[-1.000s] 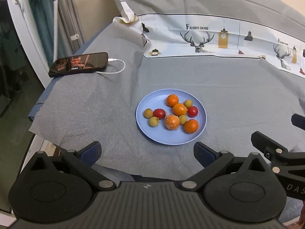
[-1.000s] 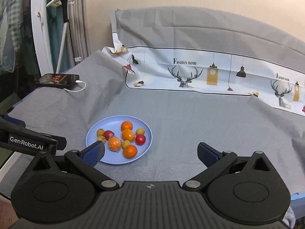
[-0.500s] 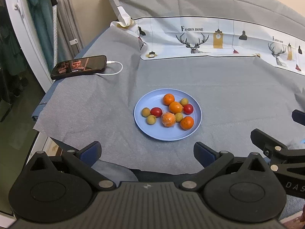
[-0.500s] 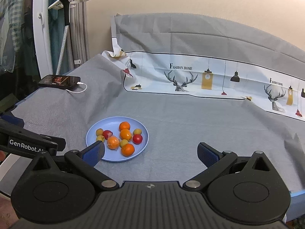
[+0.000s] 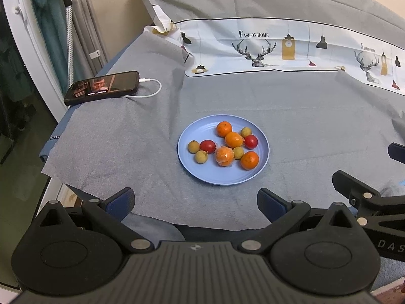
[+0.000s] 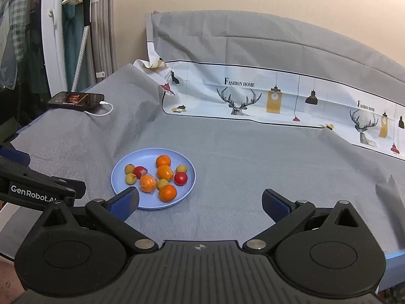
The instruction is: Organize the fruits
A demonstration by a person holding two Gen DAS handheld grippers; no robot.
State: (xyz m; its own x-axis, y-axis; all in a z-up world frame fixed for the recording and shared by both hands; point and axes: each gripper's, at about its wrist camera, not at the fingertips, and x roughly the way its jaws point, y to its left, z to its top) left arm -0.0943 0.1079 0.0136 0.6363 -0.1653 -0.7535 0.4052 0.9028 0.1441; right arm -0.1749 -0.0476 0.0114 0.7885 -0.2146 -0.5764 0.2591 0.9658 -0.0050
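A blue plate lies on the grey cloth, also in the right wrist view. It holds several oranges, two red tomatoes and several small yellow-green fruits. One orange looks wrapped in clear film. My left gripper is open and empty, near the table's front edge, short of the plate. My right gripper is open and empty, to the right of the plate; its left finger overlaps the plate's near rim in view.
A phone with a white charging cable lies at the far left of the cloth. A printed deer-pattern sheet runs along the back. The table edge drops off at the left. A garment steamer stand is beyond.
Both grippers have pulled back and risen slightly, so the plate looks smaller and farther. The fruits have not moved. Both grippers stay open.
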